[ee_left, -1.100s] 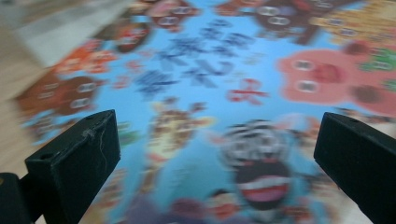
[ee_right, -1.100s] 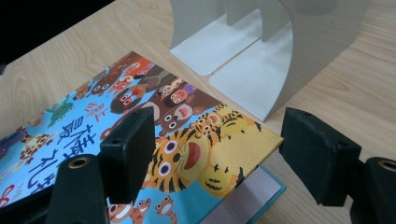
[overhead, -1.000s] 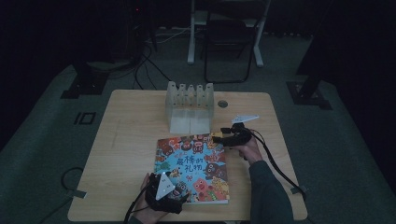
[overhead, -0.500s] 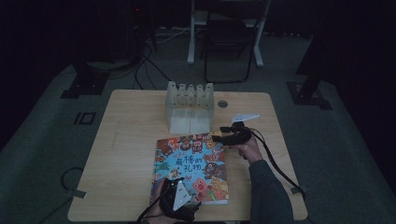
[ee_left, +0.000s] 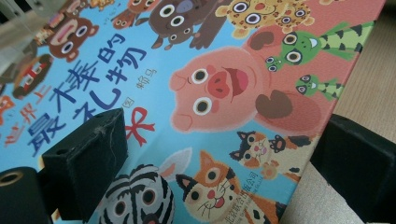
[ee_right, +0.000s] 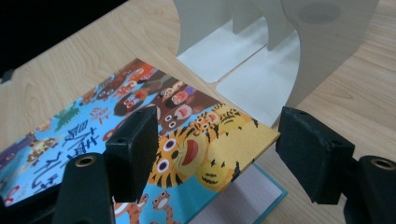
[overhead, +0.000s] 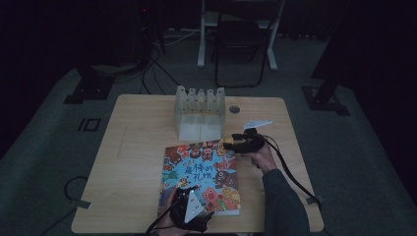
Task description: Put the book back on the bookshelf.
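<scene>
Straddling the far corner of the picture book (overhead: 201, 172) with the right claw (ee_right: 217, 140): about half wide, pads bare, nothing pinched yet, with the raised cover corner (ee_right: 252, 135) in the gap and a pale page (ee_right: 247, 196) just beneath it. Hovering at the book's near end with the left claw (ee_left: 217, 154): wide, jaws just now closing a little, one pad above the cover art, the other out past the book's side edge over the wooden table (overhead: 133, 147), no pressing on either face. Just beyond the right claw's outer pad: the white slotted book rack (overhead: 199, 115). Likely slips from here, as a judgement: closing the right claw on the cover alone (thin board, free to swing), so opening the book instead of lifting it; bending or creasing that corner by squeezing too near its tip; sweeping the outer pad into the rack and shoving it across the table. On the left side: closing with only the edge caught, then losing the glossy cover on the lift; or pressing down flat and pinning the book against the right claw's pull. Safer, probably, to seat both pads deeper past the edge and take cover and pages together.
</scene>
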A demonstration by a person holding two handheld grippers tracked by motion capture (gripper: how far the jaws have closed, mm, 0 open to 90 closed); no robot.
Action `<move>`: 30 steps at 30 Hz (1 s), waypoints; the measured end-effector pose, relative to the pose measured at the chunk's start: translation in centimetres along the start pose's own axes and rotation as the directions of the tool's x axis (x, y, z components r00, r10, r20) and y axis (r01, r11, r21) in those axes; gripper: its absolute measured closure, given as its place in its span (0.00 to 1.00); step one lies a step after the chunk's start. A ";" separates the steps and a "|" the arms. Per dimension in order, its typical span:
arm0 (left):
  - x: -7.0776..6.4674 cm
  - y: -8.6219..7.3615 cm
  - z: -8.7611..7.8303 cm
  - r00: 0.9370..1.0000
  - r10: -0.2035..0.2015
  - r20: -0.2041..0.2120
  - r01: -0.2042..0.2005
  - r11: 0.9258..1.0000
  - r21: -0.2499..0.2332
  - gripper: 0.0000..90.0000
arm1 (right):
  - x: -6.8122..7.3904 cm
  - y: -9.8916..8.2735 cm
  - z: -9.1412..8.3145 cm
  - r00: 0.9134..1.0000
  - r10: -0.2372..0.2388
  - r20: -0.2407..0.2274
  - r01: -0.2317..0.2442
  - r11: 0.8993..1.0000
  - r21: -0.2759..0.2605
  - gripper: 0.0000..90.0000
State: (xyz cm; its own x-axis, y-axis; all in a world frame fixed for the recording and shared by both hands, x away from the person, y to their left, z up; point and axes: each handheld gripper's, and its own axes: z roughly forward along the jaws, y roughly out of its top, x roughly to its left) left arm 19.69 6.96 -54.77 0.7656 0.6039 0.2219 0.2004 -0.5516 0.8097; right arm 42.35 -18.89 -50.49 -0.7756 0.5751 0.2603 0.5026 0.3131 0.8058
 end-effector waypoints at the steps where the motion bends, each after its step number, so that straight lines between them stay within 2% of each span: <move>1: 0.0 0.0 0.0 1.000 0.000 0.000 0.000 1.000 0.000 0.06 | 0.0 0.0 0.0 1.000 0.000 0.000 0.000 1.000 0.000 0.33; 9: 0.0 0.3 -0.6 1.000 0.012 -0.017 -0.012 1.000 -0.014 0.07 | 0.5 -0.2 -0.3 1.000 0.020 0.008 -0.020 0.999 0.026 0.32; 12: 0.0 0.4 -0.8 1.000 0.015 -0.024 -0.015 1.000 -0.021 0.07 | 1.0 -0.8 -0.7 0.999 0.031 -0.019 -0.030 0.999 0.030 0.32; 17: 0.0 0.5 -1.0 0.999 0.015 -0.029 -0.016 0.999 -0.029 0.07 | 1.7 -1.1 -0.8 0.999 0.022 -0.028 -0.021 0.999 0.047 0.33; 19: -0.1 0.5 -1.1 0.999 0.021 -0.025 -0.022 0.999 -0.032 0.07 | 2.8 -1.5 -0.8 0.998 0.027 -0.062 -0.023 0.998 0.054 0.37; 21: -0.1 0.6 -1.2 1.000 0.016 -0.019 -0.017 0.999 -0.039 0.07 | 3.3 -1.6 -0.6 0.998 0.022 -0.066 -0.017 0.998 0.064 0.38; 24: 0.0 0.6 -1.2 1.000 0.014 -0.014 -0.015 0.999 -0.042 0.07 | 3.6 -1.7 -0.5 0.996 0.033 -0.081 -0.028 0.998 0.062 0.39; 30: 0.0 0.8 -1.3 1.000 0.011 -0.012 -0.011 0.999 -0.048 0.07 | 3.8 -1.8 -0.4 0.995 0.057 -0.083 -0.052 0.997 0.056 0.41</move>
State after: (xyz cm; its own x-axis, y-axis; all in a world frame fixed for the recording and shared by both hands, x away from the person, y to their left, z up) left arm 19.09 7.28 -53.43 0.7605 0.6046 0.2369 0.1621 -0.5301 0.8323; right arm 38.33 -17.55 -50.75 -0.7749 0.5272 0.3487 0.5630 0.3250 0.7599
